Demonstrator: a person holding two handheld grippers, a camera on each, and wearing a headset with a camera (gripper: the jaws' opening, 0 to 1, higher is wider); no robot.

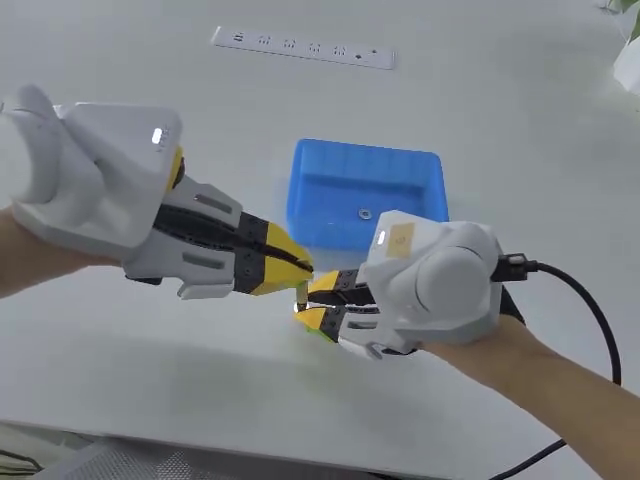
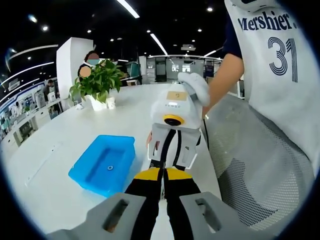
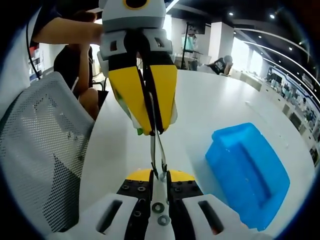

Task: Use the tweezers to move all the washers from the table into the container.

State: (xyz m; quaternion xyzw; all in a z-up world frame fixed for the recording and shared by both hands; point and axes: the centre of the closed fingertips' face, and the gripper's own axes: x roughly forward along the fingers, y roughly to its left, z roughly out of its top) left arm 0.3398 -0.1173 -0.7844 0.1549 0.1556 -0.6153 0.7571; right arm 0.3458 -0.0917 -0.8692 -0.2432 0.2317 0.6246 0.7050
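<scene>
Tweezers [image 3: 156,150] bridge the gap between the two grippers, which meet nose to nose just in front of the blue container [image 1: 312,190]. The left gripper [image 1: 300,266] comes in from one side with its yellow jaws pressed together on one end of the thin metal legs. The right gripper [image 1: 308,303] faces it, and its jaws look pinched on the other end. The right gripper view shows the legs running straight from one pair of tips into the other. To me this looks like a change of grip. One hand steadies the tweezers so the other can take them at a better angle, since something that slim twists easily in wide jaws.

The container sits on the white table [image 1: 500,90] close behind the meeting point, so each carry to it should be short. One washer [image 1: 365,213] lies flat on its floor, near the middle. From here I cannot tell whether more washers wait on the table, as the grippers cover the near part of it.

A power strip [image 1: 305,47] lies well away at the far side, clear of the work. The cable [image 1: 590,300] from the right gripper trails off behind the hand, away from the tweezers. I judge the picking cannot go on until one gripper lets go and the other holds the tweezers alone.
</scene>
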